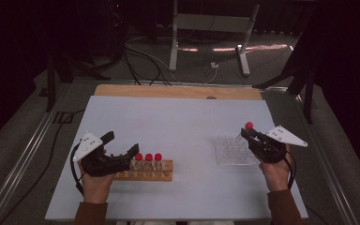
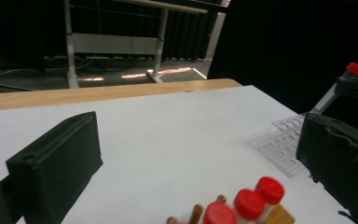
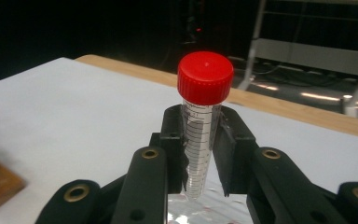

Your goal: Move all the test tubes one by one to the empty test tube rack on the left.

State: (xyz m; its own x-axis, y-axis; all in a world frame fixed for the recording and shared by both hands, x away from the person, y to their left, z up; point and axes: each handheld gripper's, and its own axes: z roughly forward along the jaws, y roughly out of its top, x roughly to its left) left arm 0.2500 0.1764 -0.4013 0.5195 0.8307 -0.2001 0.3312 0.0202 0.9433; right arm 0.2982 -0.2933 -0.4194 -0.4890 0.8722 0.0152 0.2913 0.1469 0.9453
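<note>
White table (image 1: 178,122): right tool (image 1: 246,134) clamps one tube (image 3: 201,126); left tool (image 1: 122,148) agape, three tubes (image 1: 148,161) racked.

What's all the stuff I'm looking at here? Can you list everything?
Tubes in wooden rack: three, clear with red caps, table's left front.
Held tube: one, clear, red cap, between the right gripper's jaws.
Wooden rack: one, brown, left front.
Clear rack: one, transparent, right side.
Table: one, white top, wood far edge.
Frame: one, grey, floor behind.
Left gripper: black, open, over wooden rack.
Right gripper: black, shut on tube, above clear rack.
</note>
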